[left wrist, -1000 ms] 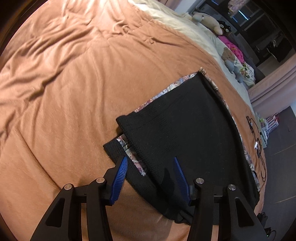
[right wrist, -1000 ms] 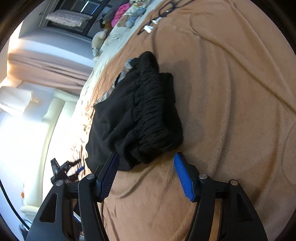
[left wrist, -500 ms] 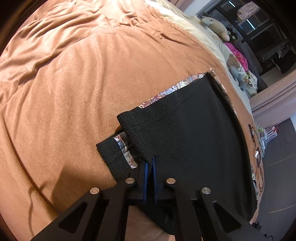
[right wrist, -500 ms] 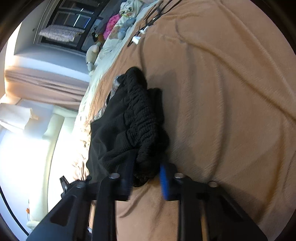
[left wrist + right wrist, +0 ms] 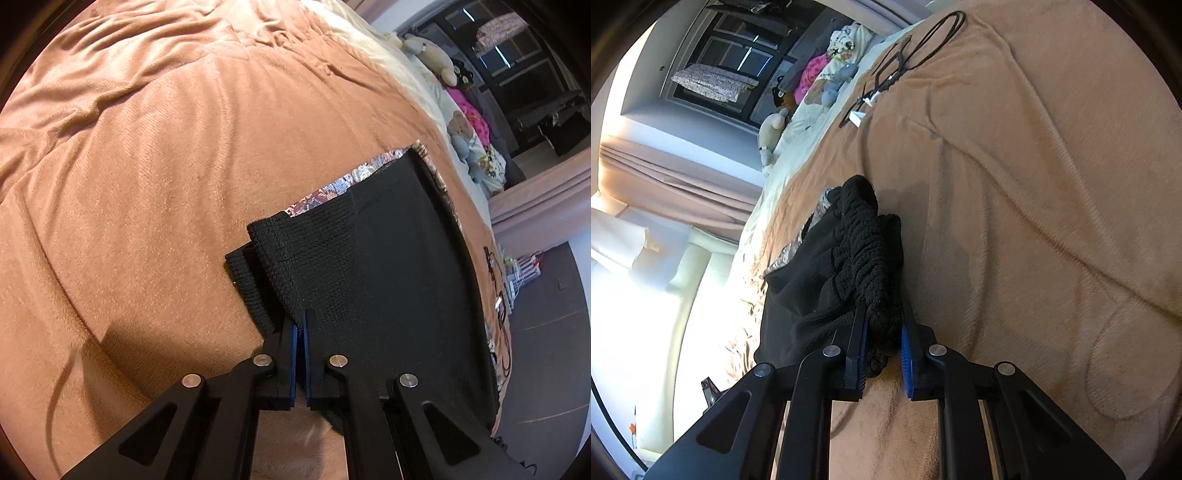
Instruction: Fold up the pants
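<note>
Both grippers, wide open a second ago, now pinch the black pants (image 5: 399, 280) near the bed's (image 5: 155, 177) near edge, left gripper (image 5: 300, 328) at the cuff, right gripper (image 5: 884, 332) on the bunched waistband (image 5: 866, 254), so a fold can start.

The pants (image 5: 388, 258) are black knit, lying flat on the bed just ahead of the left tool, spread out beyond its tips and off to the right of them. A patterned, pale multicoloured lining peeps out along the far edges. Two ribbed cuffs sit at the near left corner, one lapped over the other and slightly askew, right at the tip of the closed jaws, which pinch the cuff's edge. Seen from the right tool, the pants (image 5: 849, 266) bunch into a thick, gathered elastic waistband, heaped in ridges directly before the tips, with its near end squeezed between the two pads.
</note>
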